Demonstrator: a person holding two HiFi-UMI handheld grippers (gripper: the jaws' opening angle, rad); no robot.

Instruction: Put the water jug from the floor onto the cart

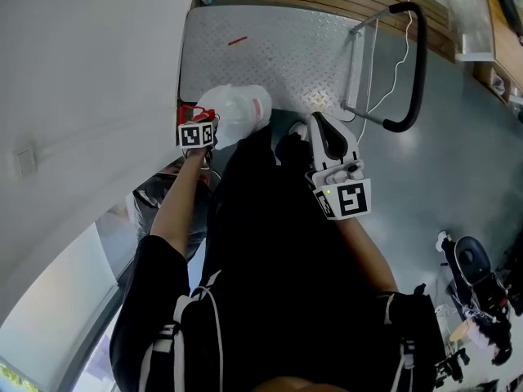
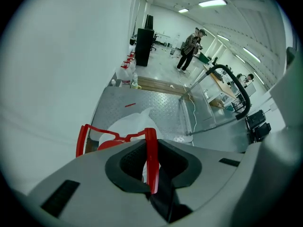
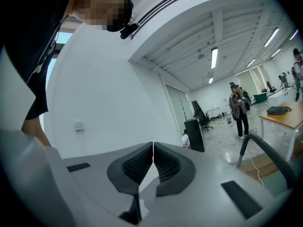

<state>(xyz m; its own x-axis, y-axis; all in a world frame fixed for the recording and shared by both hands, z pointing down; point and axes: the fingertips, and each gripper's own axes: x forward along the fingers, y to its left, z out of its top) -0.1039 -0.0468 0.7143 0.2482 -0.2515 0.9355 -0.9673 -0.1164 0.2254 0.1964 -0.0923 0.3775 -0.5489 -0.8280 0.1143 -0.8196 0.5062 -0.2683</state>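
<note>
Left of centre, by the studded metal cart (image 1: 278,55), the left gripper (image 1: 198,125) clamped the thin red handle (image 2: 151,157) of the rounded translucent water jug (image 1: 241,111), and the right gripper (image 3: 152,164) had its ridged jaws together.

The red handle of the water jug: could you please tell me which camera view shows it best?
The left gripper view: the red handle fills the centre, clamped between the left gripper's jaws, on the water jug. The head view shows only a red sliver beside the marker cube. The right gripper view misses it.
</note>
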